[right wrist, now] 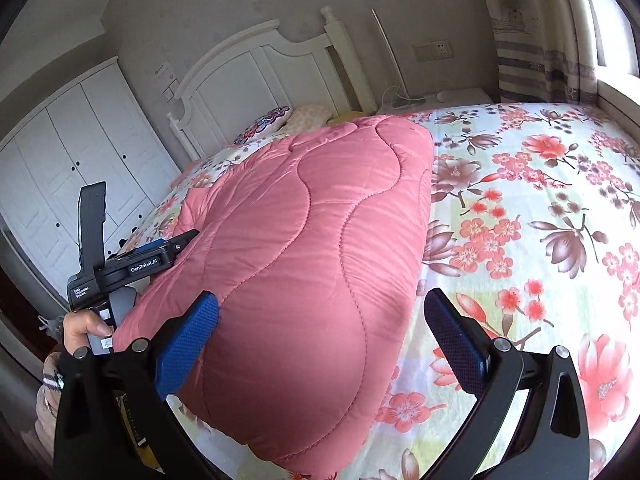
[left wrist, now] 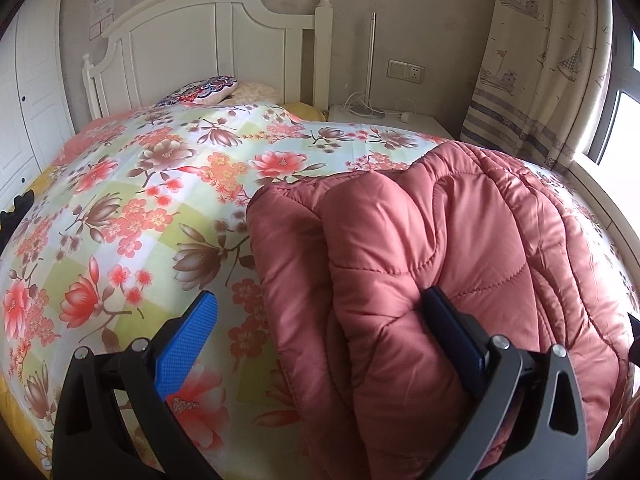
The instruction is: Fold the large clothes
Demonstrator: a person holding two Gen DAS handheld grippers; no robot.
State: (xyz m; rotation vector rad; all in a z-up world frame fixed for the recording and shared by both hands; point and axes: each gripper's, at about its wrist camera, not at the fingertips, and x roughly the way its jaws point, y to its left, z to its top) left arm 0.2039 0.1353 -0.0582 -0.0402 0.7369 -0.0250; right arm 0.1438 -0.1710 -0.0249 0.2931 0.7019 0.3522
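A home bedroom. A bed (left wrist: 132,216) with a floral sheet stands against a white panelled headboard (left wrist: 200,44), with pillows (left wrist: 208,90) at its head. White wardrobe doors (right wrist: 76,168) line one wall; a bedside cabinet (left wrist: 384,118) carries a slim lamp (left wrist: 372,64) below a wall socket (left wrist: 406,71). A sailboat-print curtain (left wrist: 536,60) hangs beside the window (left wrist: 624,128).

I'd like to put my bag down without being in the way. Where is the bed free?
The floral bedspread is bare between the pink quilted coat and the wardrobe-side edge, and again between coat and window. It is crowded around the coat and by the pillows.
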